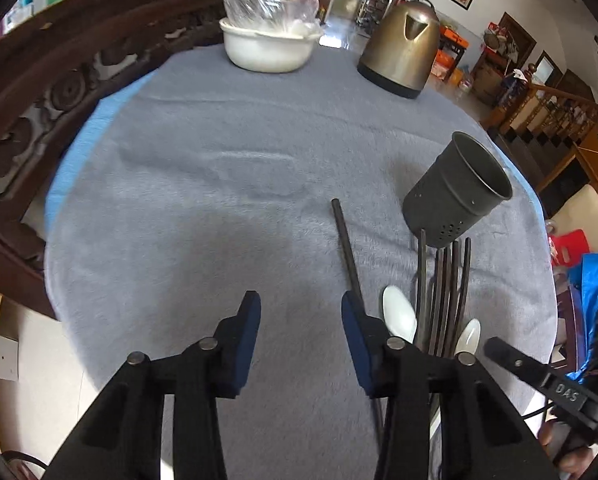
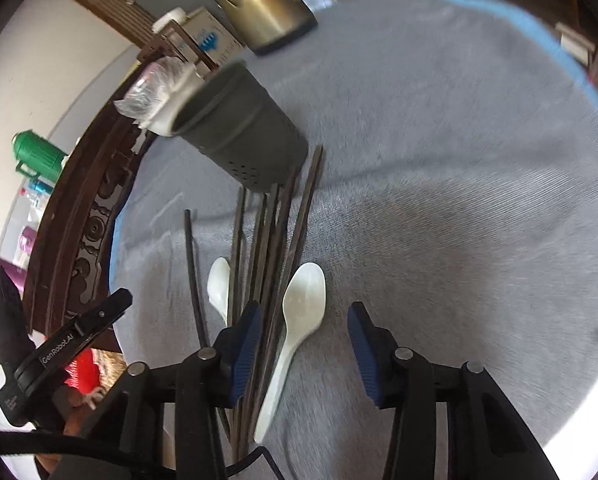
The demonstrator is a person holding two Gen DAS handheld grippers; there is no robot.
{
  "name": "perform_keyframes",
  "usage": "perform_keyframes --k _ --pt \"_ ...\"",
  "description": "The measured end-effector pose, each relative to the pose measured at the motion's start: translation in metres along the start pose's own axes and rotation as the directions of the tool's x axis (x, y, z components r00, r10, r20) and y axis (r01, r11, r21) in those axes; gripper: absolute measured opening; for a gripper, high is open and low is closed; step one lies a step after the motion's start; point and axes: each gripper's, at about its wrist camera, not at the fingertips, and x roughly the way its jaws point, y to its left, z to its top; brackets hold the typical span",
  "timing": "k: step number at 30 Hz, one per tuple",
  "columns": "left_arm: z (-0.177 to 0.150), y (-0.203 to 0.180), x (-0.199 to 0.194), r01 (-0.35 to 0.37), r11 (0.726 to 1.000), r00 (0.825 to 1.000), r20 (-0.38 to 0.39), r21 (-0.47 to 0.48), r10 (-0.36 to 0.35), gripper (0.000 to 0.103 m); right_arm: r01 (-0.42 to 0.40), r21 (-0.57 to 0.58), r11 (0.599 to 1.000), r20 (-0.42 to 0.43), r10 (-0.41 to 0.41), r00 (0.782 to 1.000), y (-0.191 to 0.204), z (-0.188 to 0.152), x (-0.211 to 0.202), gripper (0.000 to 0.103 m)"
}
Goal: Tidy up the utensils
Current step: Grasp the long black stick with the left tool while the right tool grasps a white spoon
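- The right gripper (image 2: 301,336) hangs low over the grey cloth (image 2: 439,200), just short of the dark holder cup (image 2: 243,140). Its jaws stand part-spread and pinch nothing. One white spoon (image 2: 299,320) lies on the cloth in the gap between them, with neither pad pressing on it that I can see.
- For a clean pick I would centre the pads on the spoon's slim handle rather than its bowl, and keep the pad nearest the chopsticks clear of them, so that only the spoon comes up.
- The bundle of dark chopsticks (image 2: 275,248) lies just beside that spoon, on the near side of the cup, its far ends reaching the cup's base. A second white spoon (image 2: 219,288) is half hidden beyond the bundle.
- The left gripper (image 1: 301,336) points steeply down at bare cloth, on the near side of the cup and well off to one side. Its jaws are also part-spread and empty.
- A single chopstick (image 1: 349,256) lies apart from the bundle and runs under one of the left gripper's fingers; whether it is touched I cannot tell.
- The cup stands upright and open-mouthed, ready to take the pieces. Its holed wall looks light, so a tall piece is best lowered in gently.
- Beyond the cup sit a brass-coloured kettle (image 1: 403,48) and a white bowl (image 1: 267,50).
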Motion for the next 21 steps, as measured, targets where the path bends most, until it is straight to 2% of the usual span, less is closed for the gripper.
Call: perform_keyframes --k 3,6,10,16,21 --pt "0.005 -0.007 0.01 0.024 1.0 0.999 -0.028 0.007 -0.024 0.033 0.022 0.004 1.0 -0.027 -0.022 0.999 -0.001 0.005 0.016 0.041" --pt "0.006 -0.018 0.017 0.071 0.997 0.996 -0.059 0.028 -0.069 0.033 0.02 -0.008 1.0 -0.029 -0.02 0.999 0.0 0.006 0.02 0.039" --pt "0.008 -0.029 0.028 0.084 0.995 0.993 -0.086 0.058 -0.078 0.033 0.0 -0.029 1.0 -0.056 -0.001 0.998 0.003 0.008 0.029 0.011" --pt "0.023 -0.016 0.05 0.027 1.0 0.992 -0.124 0.008 -0.026 0.031 0.029 -0.105 0.994 0.02 -0.027 0.999 0.008 0.006 0.026 0.003" --pt "0.041 -0.022 0.061 0.018 1.0 0.992 -0.128 0.017 -0.016 0.028 0.011 -0.081 0.997 0.063 -0.006 0.998 -0.006 0.01 0.016 0.003"
